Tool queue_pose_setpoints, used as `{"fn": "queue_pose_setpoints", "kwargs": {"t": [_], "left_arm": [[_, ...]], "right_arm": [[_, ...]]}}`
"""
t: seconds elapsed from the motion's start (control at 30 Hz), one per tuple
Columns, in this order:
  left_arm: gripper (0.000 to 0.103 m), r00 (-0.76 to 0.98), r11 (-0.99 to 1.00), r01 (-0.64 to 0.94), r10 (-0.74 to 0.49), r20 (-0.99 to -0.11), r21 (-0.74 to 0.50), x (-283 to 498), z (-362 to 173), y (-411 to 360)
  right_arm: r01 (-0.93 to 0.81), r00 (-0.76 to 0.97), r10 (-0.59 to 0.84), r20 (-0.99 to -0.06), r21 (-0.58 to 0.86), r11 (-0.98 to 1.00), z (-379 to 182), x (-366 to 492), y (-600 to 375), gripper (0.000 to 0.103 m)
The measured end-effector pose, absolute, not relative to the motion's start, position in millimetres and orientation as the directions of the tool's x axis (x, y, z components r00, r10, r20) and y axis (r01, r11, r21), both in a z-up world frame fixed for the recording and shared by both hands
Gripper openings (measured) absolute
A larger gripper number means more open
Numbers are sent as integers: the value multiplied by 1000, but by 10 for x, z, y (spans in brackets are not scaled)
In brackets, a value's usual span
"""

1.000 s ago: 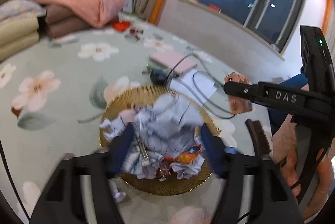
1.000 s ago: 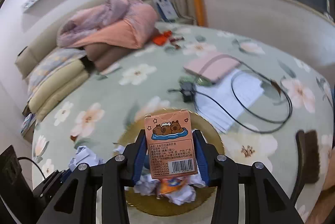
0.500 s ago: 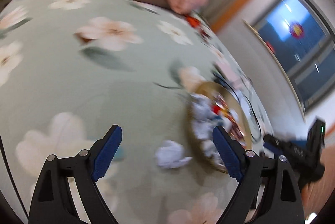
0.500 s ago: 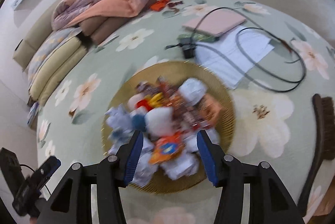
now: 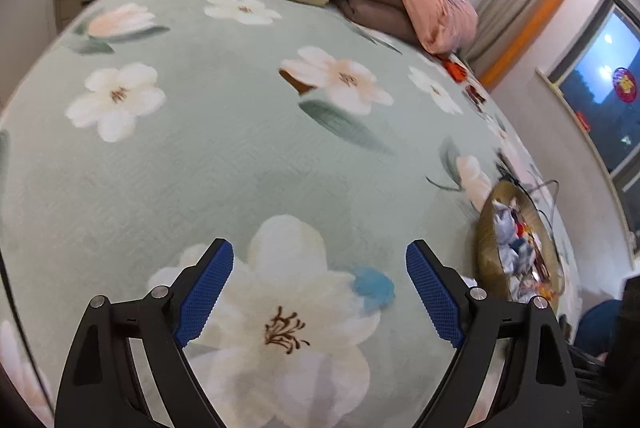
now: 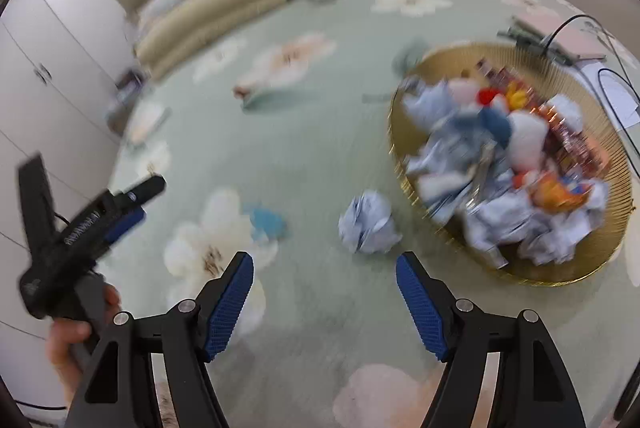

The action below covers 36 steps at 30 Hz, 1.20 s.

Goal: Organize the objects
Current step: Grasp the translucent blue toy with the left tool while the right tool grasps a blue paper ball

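Lying on the floral bedspread (image 6: pixel 312 155), a crumpled paper ball (image 6: pixel 368 228) is seen just beside the gold basket (image 6: pixel 600 256) of wrappers. The right gripper (image 6: pixel 325 268) has just been opening, nothing between its jaws; the left gripper (image 5: pixel 319 256) is spread wide and empty near a blue scrap (image 5: pixel 374 288).

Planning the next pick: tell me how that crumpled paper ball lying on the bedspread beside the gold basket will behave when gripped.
The crumpled paper ball looks light and springy, so it will probably squash between the pads rather than resist. Its creased, uneven surface should grip well, not slip. Its lumpy shape on the soft bedspread makes rolling far unlikely if nudged.
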<state>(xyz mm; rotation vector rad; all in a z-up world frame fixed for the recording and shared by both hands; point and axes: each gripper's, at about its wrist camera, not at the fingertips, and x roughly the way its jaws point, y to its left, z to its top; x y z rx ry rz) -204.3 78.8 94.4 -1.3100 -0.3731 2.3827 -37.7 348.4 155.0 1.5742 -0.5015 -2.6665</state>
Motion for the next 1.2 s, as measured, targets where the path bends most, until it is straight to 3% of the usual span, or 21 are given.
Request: {"fn": "queue_pose_setpoints", "kwargs": {"t": [0.13,0.23,0.3,0.4,0.53,0.7,0.77,0.83,1.2], "left_arm": [[88,-419,-853,-326,517,-746,-408,-2031,803,1047],[87,-418,-835,-494,474,-775,-244,-1926,721,1420],[84,-368,-800,-571,452,-813,-186,-1875,595,1621],[71,-297,-756,-630,445,-845,-177,-1832,396,1798],[69,-310,-747,-649,432,-847,-143,-1872,300,1927],[55,-343,-756,-637,449,-825,-146,-1954,293,1887],[45,-355,-751,-648,446,-822,-127,-1943,291,1867],[40,-347,-747,-646,471,-811,-158,-1970,290,1801],[40,-378,-769,-596,524,-763,-232,-2111,457,1619]], "right_arm": [[-253,-401,-169,-900,286,-924,1165,-541,3462,73],[-317,-405,-198,-892,340,-885,1012,-601,3545,73],[-349,-406,-151,-901,306,-886,958,-643,3565,72],[-381,-434,-137,-890,320,-868,898,-666,3618,72],[-418,-447,-129,-885,334,-845,834,-738,3654,72],[-443,-441,-122,-889,334,-832,742,-871,3665,67],[-456,-437,-102,-894,318,-831,712,-902,3677,57],[-475,-447,-81,-891,314,-822,711,-906,3702,52],[-405,-495,-103,-863,334,-851,894,-794,3515,48]]}}
